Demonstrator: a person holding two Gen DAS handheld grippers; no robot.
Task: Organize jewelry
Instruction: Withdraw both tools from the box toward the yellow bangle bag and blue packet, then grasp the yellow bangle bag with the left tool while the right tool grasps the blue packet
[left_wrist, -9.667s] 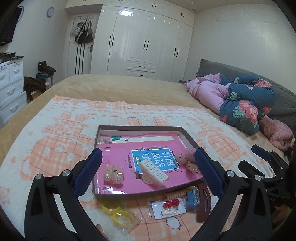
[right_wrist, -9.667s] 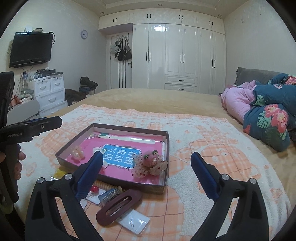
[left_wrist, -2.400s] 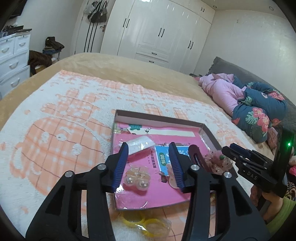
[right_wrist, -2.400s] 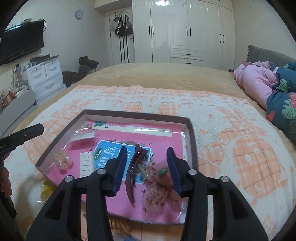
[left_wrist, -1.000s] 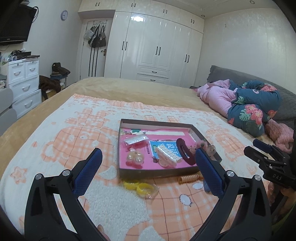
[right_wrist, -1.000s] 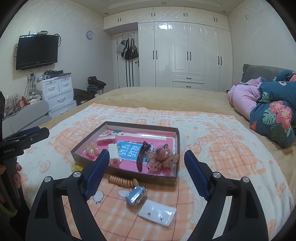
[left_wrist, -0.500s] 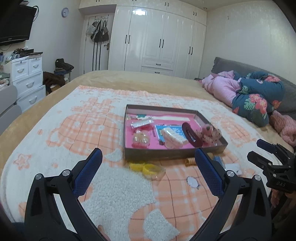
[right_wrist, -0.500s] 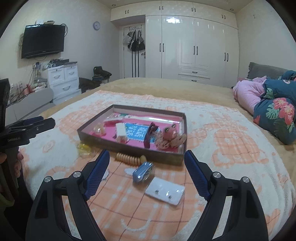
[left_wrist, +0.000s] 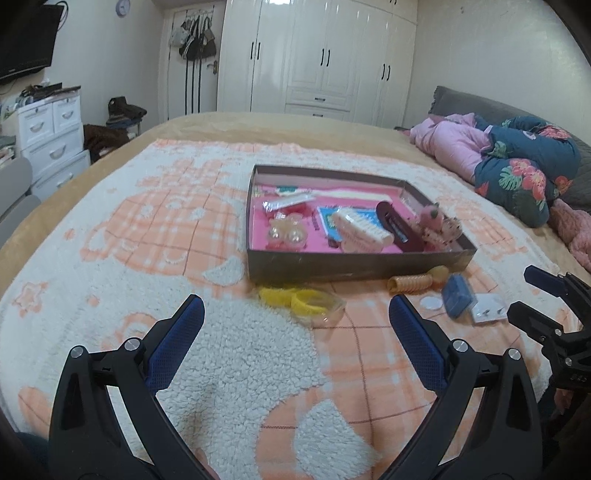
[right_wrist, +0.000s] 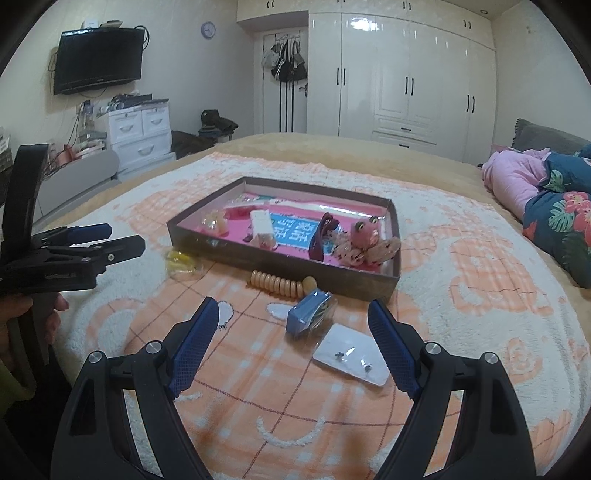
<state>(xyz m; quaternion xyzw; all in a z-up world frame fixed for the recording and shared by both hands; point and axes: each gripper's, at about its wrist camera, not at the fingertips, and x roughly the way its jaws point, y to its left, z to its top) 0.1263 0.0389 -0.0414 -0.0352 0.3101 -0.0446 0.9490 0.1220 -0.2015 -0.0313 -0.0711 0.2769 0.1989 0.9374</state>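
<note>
A shallow brown box (left_wrist: 354, 264) (right_wrist: 280, 263) with a pink floor sits on the blanket and holds a white comb clip (left_wrist: 360, 229), a dark red hair clip (left_wrist: 399, 225) (right_wrist: 320, 236), a pink plush clip (right_wrist: 365, 236) and a clear bead piece (left_wrist: 287, 232). In front of it lie yellow rings in a clear bag (left_wrist: 306, 301), a tan spiral hair tie (right_wrist: 279, 283), a blue packet (right_wrist: 308, 314) and a white earring card (right_wrist: 351, 354). My left gripper (left_wrist: 295, 332) is open and empty, short of the yellow rings. My right gripper (right_wrist: 293, 332) is open and empty over the blue packet.
The orange and white blanket (left_wrist: 155, 258) covers a wide bed. Pink and floral bedding (left_wrist: 517, 173) is piled at the right. White drawers (right_wrist: 142, 136) and a grey chair stand off the bed's left side. A hand (right_wrist: 26, 317) grips the left tool.
Both grippers have sunk towards the blanket and tilted down. The box and loose items now sit higher and larger in both views. Nothing was picked up.
</note>
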